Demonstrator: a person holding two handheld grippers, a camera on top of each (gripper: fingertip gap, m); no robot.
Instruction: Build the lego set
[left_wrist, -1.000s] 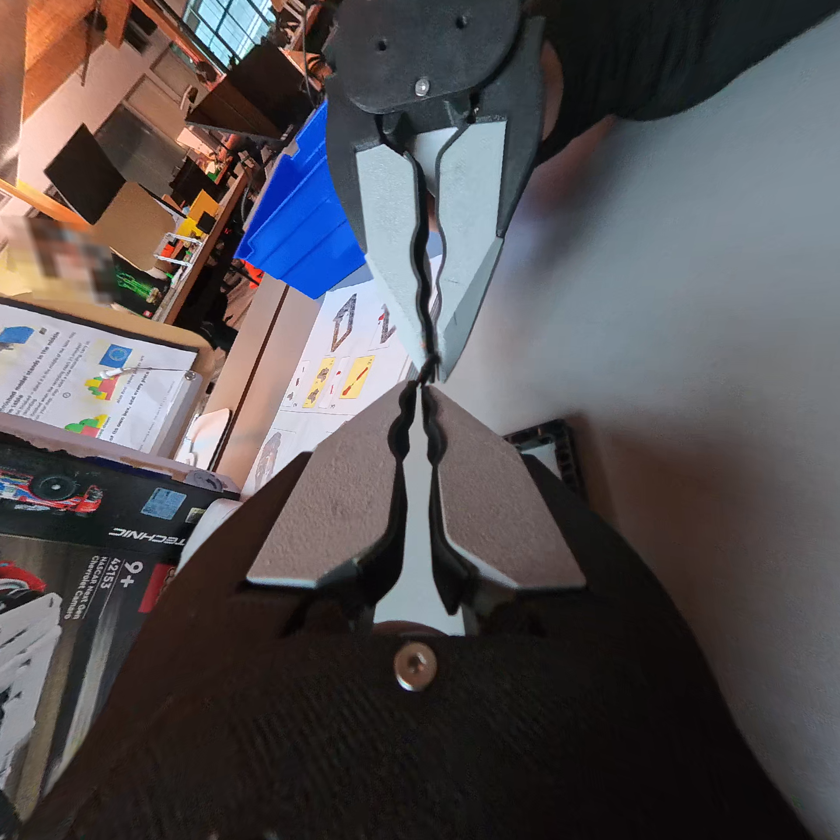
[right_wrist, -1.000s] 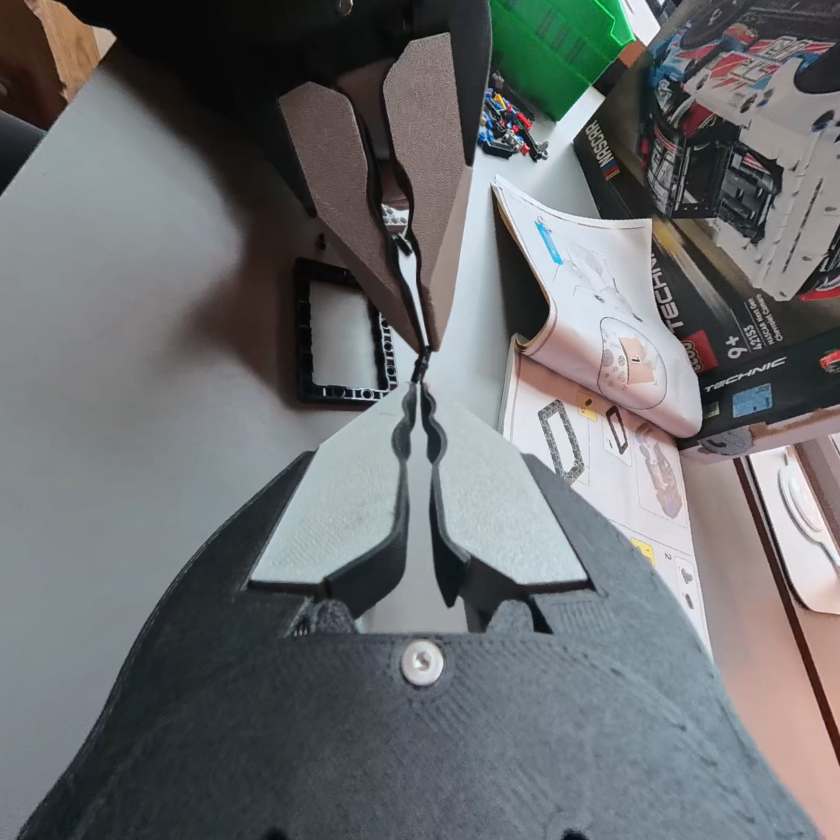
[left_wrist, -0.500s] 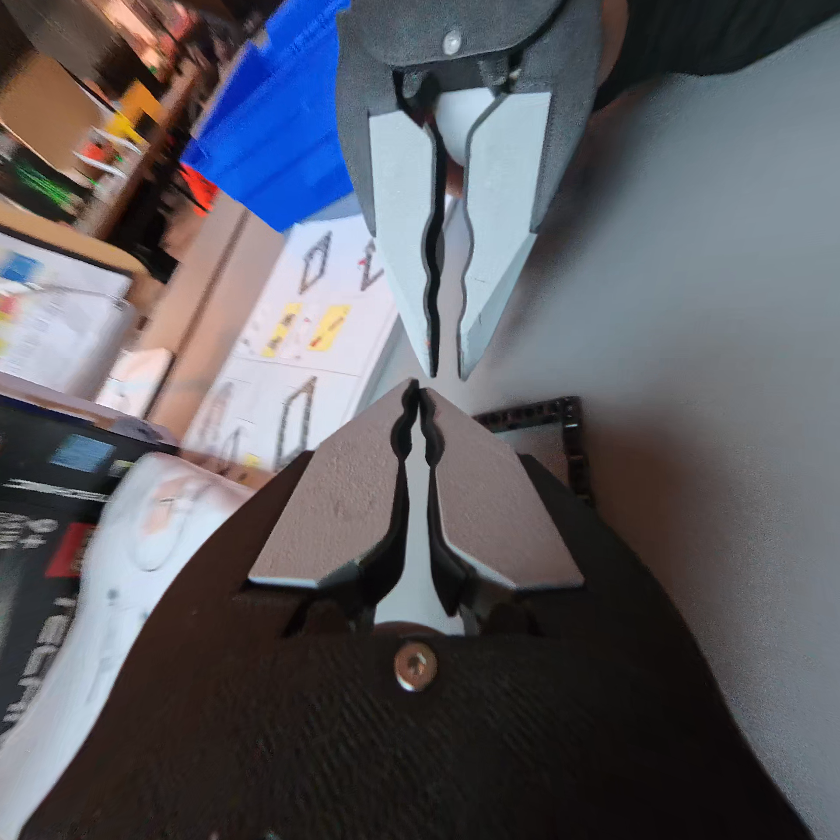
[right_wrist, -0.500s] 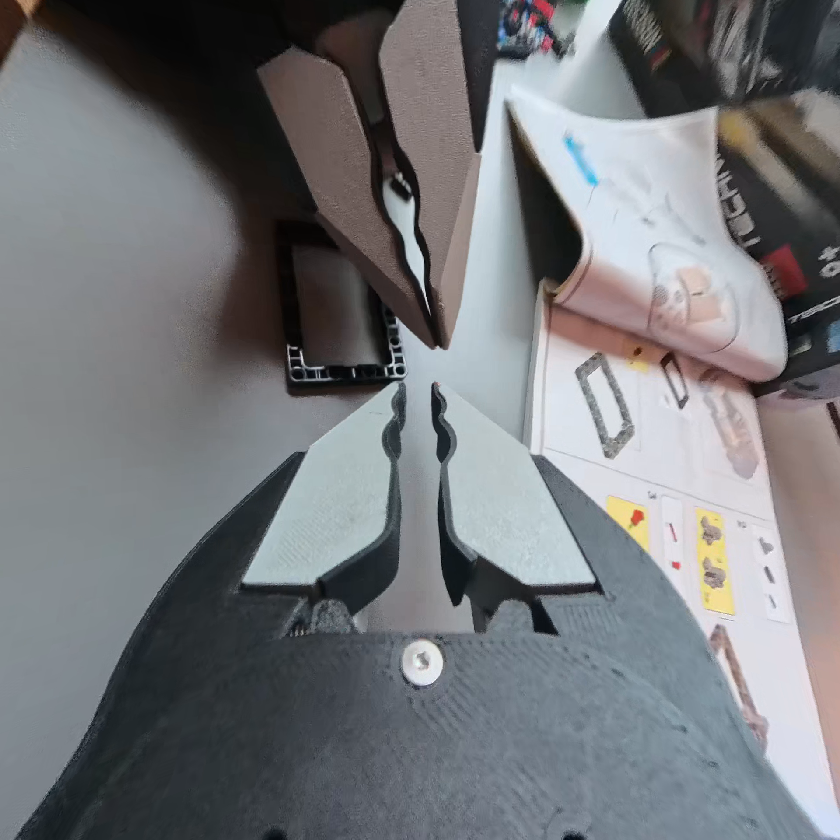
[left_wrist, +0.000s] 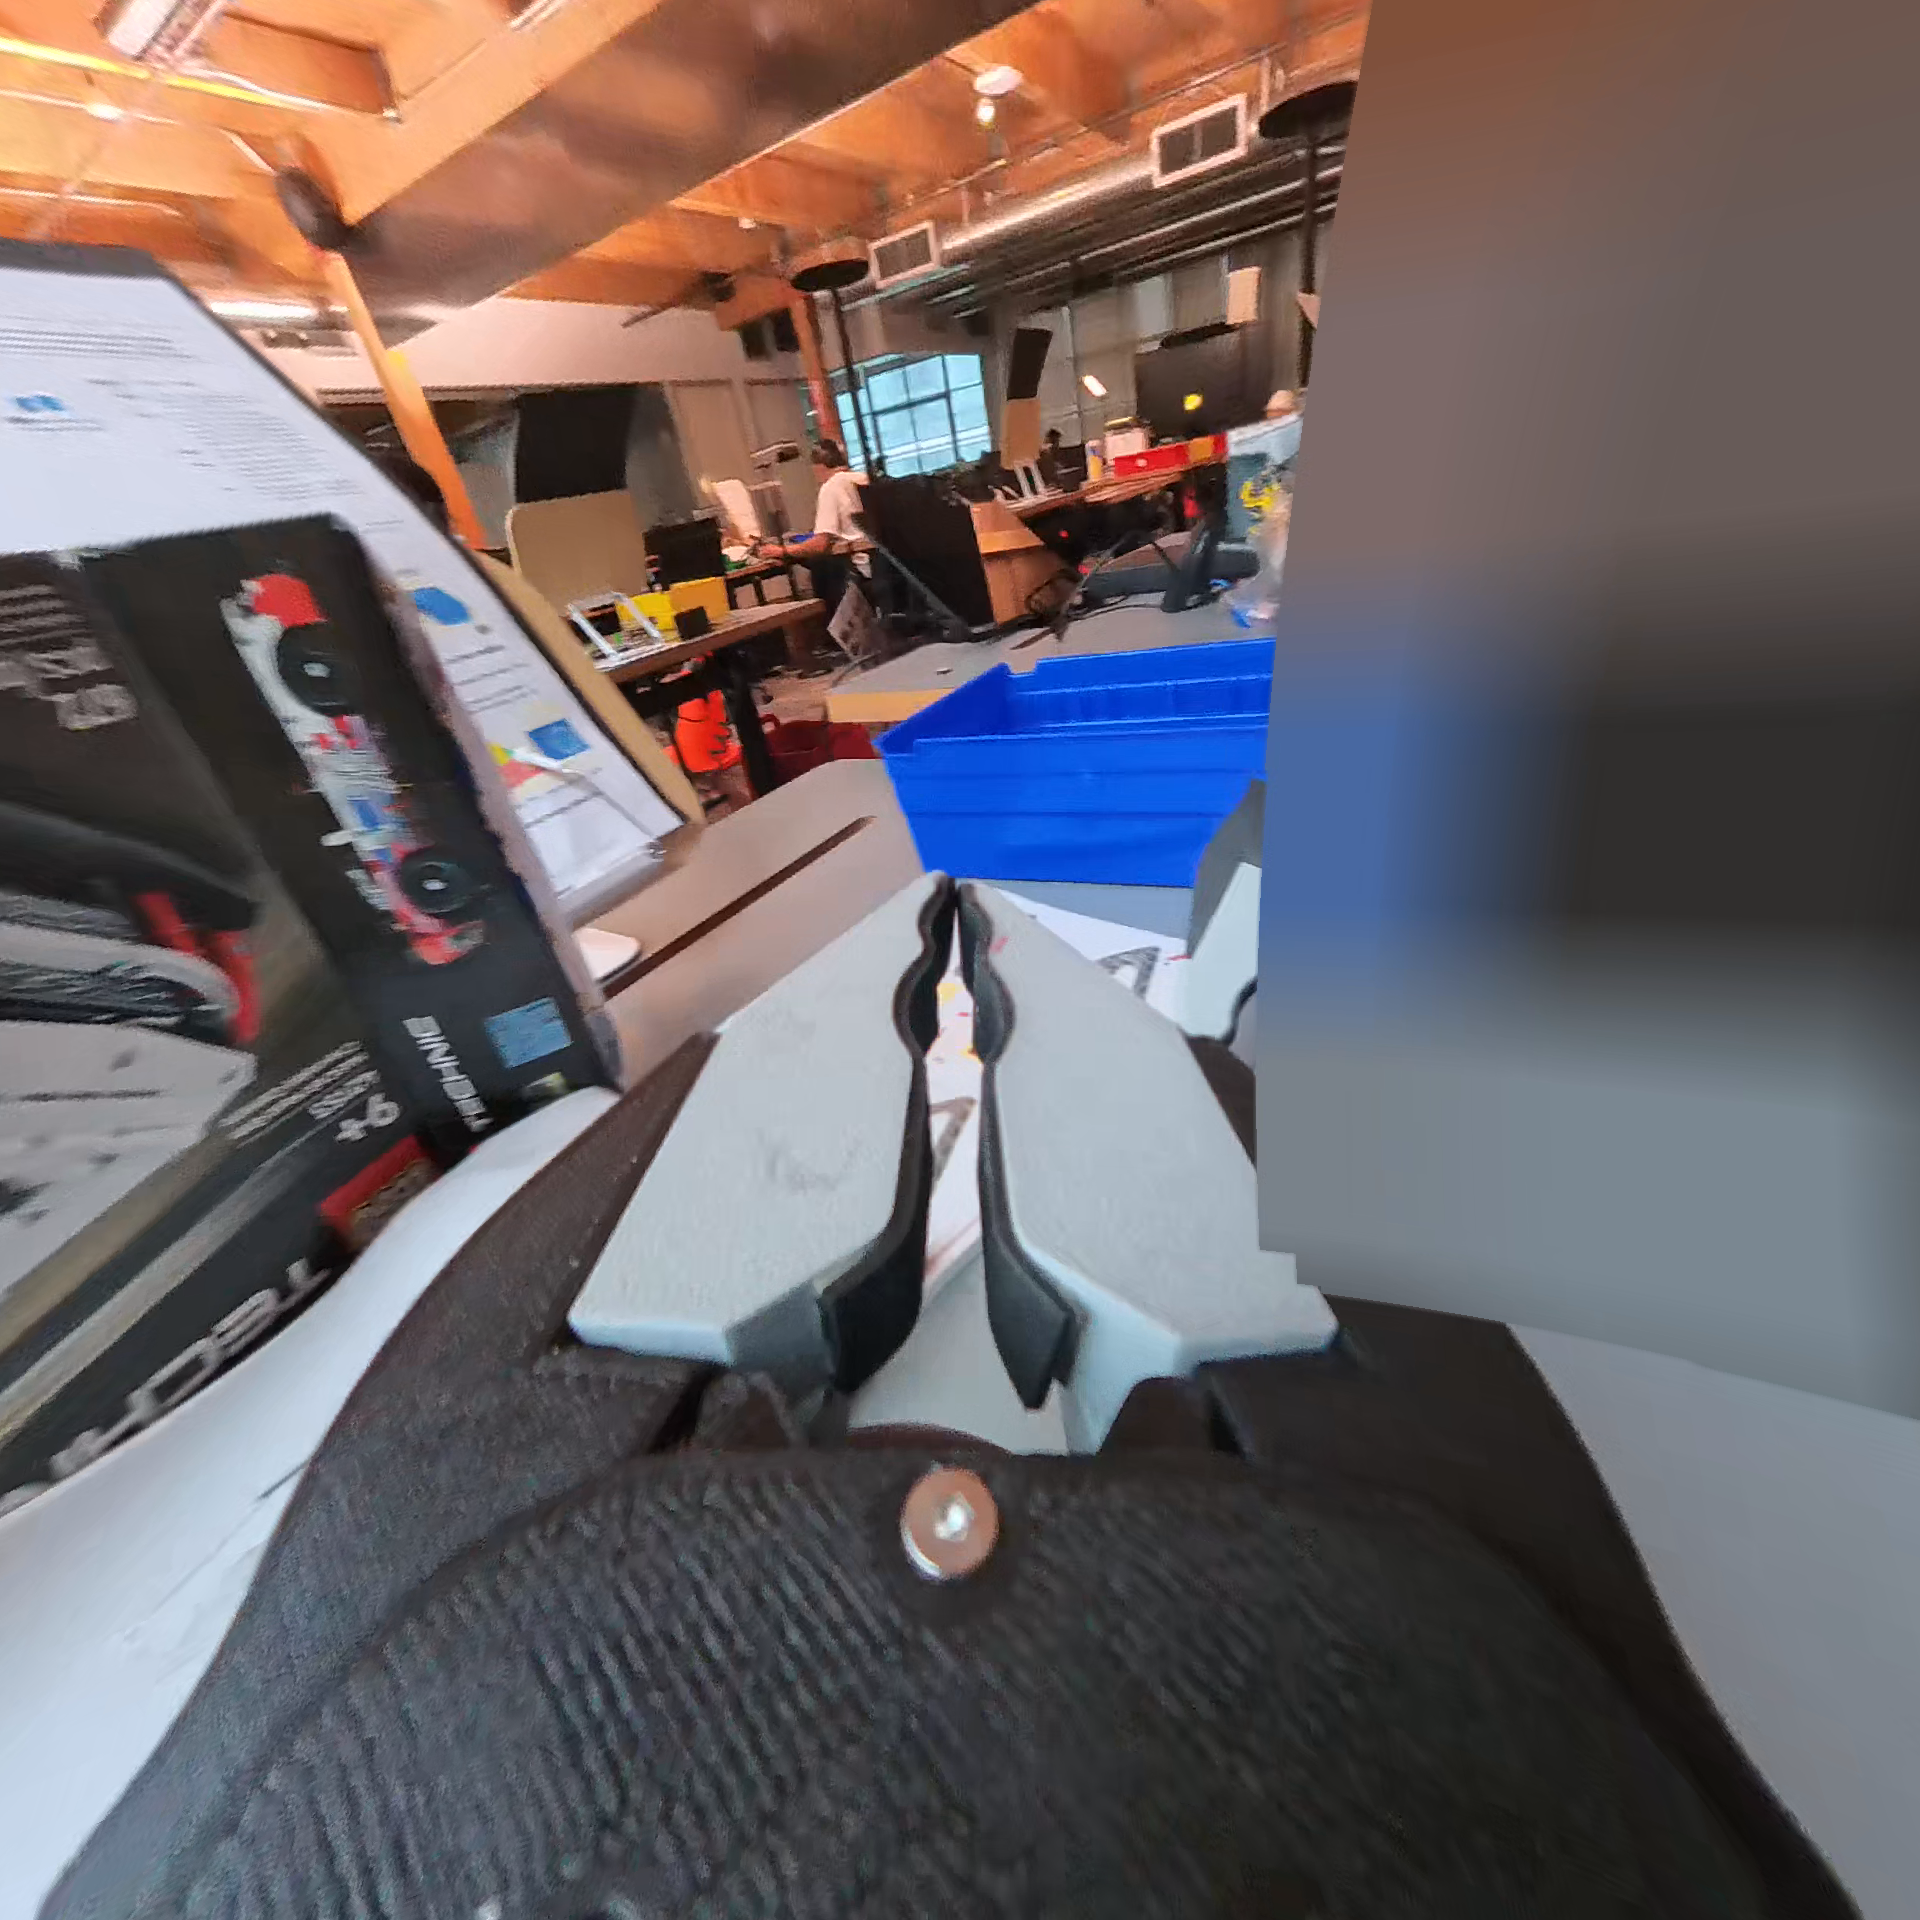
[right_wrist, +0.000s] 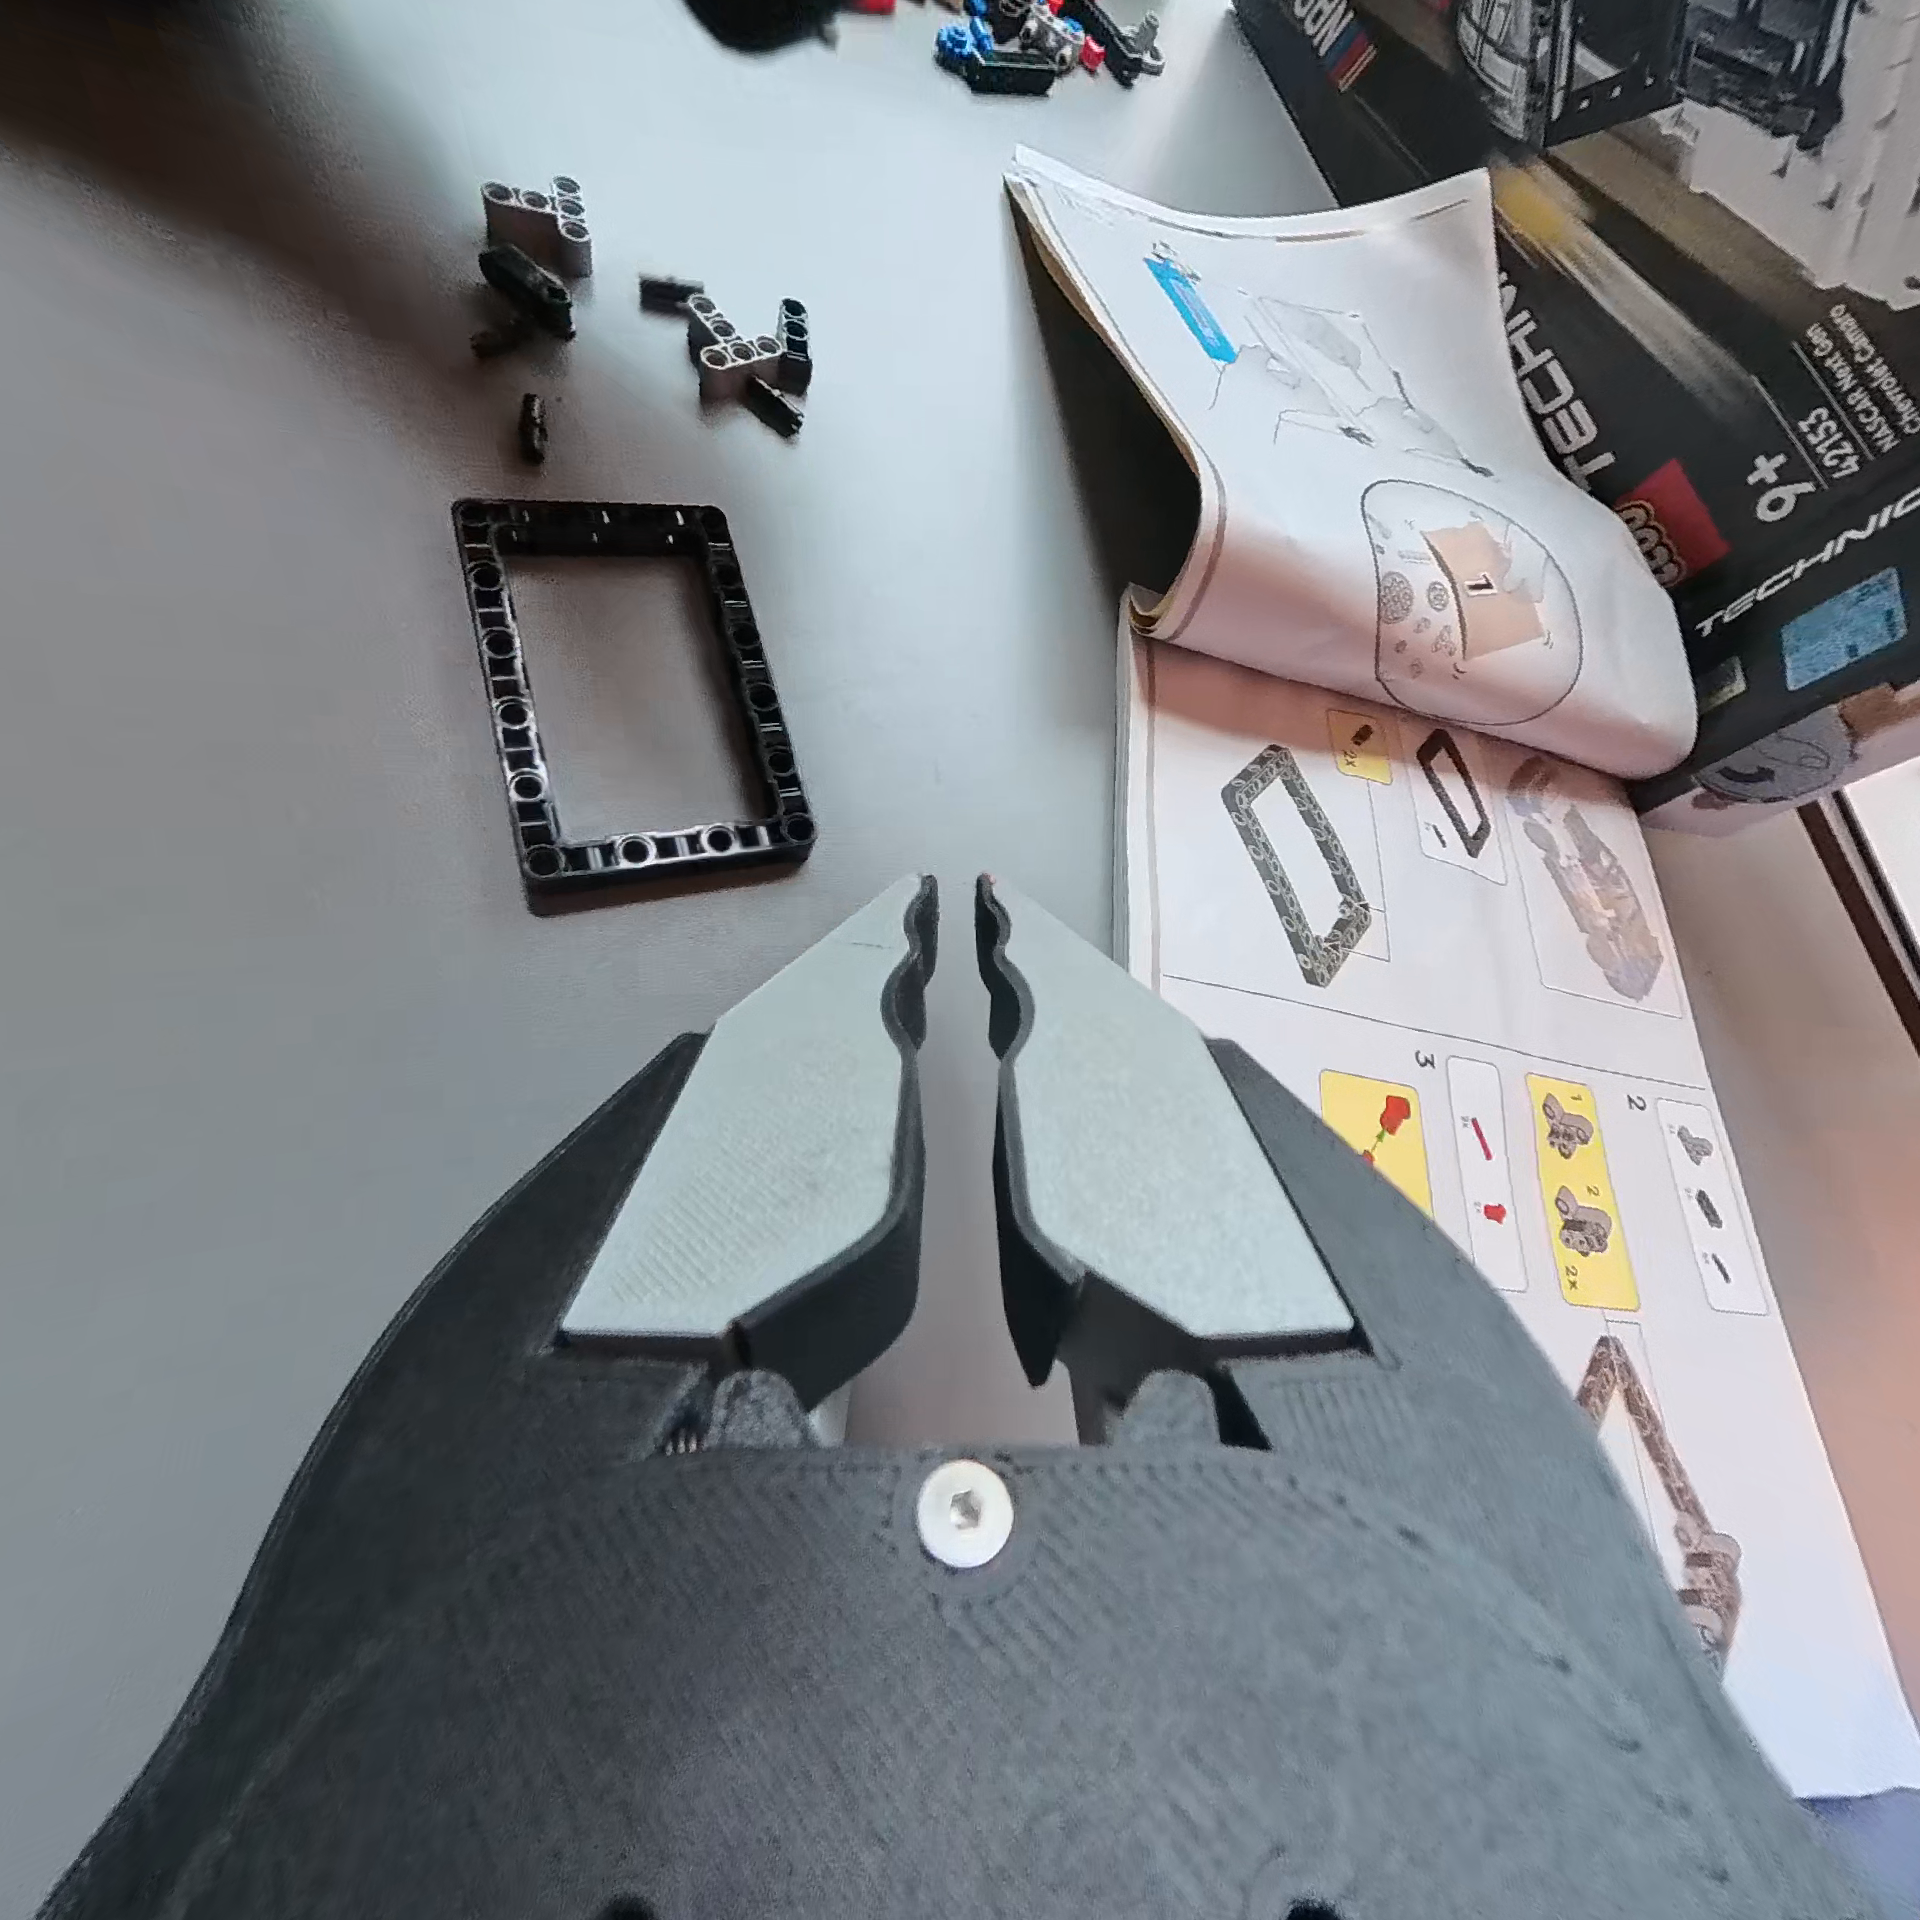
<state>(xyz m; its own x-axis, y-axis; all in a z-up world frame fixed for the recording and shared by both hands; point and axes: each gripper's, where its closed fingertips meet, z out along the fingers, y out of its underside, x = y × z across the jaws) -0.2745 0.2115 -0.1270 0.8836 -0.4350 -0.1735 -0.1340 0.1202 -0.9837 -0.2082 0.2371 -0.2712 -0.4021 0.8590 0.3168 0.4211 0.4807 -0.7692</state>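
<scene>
In the right wrist view a black rectangular frame (right_wrist: 634, 696) lies flat on the grey table (right_wrist: 208, 935), just ahead and to the left of my right gripper (right_wrist: 956, 883). Beyond the frame lie two grey angled pieces (right_wrist: 540, 218) (right_wrist: 743, 348) and a few small black pins (right_wrist: 532, 424). The right gripper is open by a narrow gap and holds nothing. My left gripper (left_wrist: 954, 896) points level across the table towards the room. Its tips are together and nothing shows between them. The frame is not in the left wrist view.
An open instruction booklet (right_wrist: 1403, 935) lies to the right of the right gripper. The black set box (right_wrist: 1662, 312) stands behind it and also shows in the left wrist view (left_wrist: 260, 883). A blue bin (left_wrist: 1081, 769) is ahead. A pile of loose pieces (right_wrist: 1039, 42) lies at the far edge. There is about 15 cm between the tips of the two grippers.
The two grippers were tip to tip and have drawn apart. The right gripper opened slightly and pulled back. The left gripper swung up and away from the frame.
</scene>
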